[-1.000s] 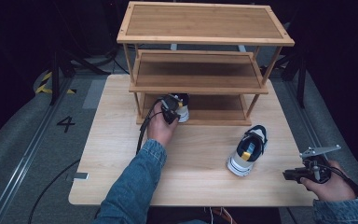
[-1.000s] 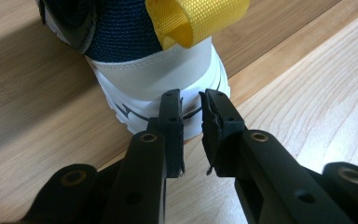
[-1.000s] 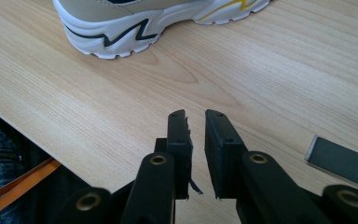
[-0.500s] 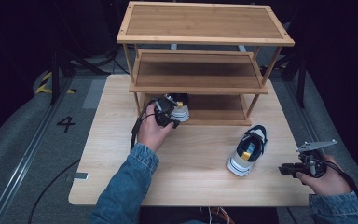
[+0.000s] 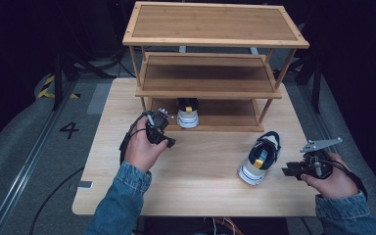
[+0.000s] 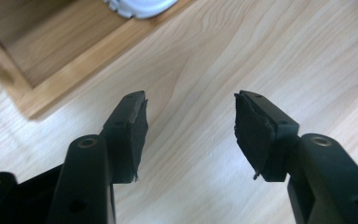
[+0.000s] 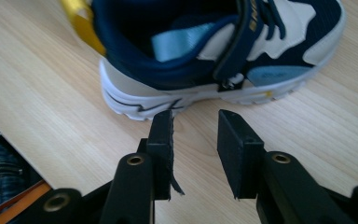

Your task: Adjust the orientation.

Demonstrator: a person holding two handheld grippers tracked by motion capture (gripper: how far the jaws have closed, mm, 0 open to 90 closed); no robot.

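2 shoes matter here. 1 shoe (image 5: 188,112) stands on the bottom shelf of the rack (image 5: 215,22), toe pointing out at 6 o'clock, at the shelf's left end; that leaves room beside it, probably for its mate. The other shoe (image 5: 260,157) lies on the surface (image 5: 200,181), at 4 o'clock from the rack and well apart from it, upright on its sole with the toe toward 12 o'clock.

The left hand-held gripper (image 5: 162,131) hangs over bare wood at 8 o'clock from the shelved shoe. Its jaws have just been opening and stand wide, with nothing between them; in the left gripper view the pads (image 6: 135,133) frame only wood grain, with the shelf edge (image 6: 74,74) and a sliver of white sole (image 6: 140,5) at 11 o'clock. That reads as a release made, the hand clear so the shoe is not knocked.

The right hand-held gripper (image 5: 293,171) sits just beside the loose shoe, at its 3 o'clock. Its jaws have just been opening too, to a modest gap, and they hold nothing. In the right gripper view the pads (image 7: 163,135) point at the white sole (image 7: 140,100) near the heel, close but not touching. I judge it is lining up a side grip, which would keep the shoe level on its way to the shelf.
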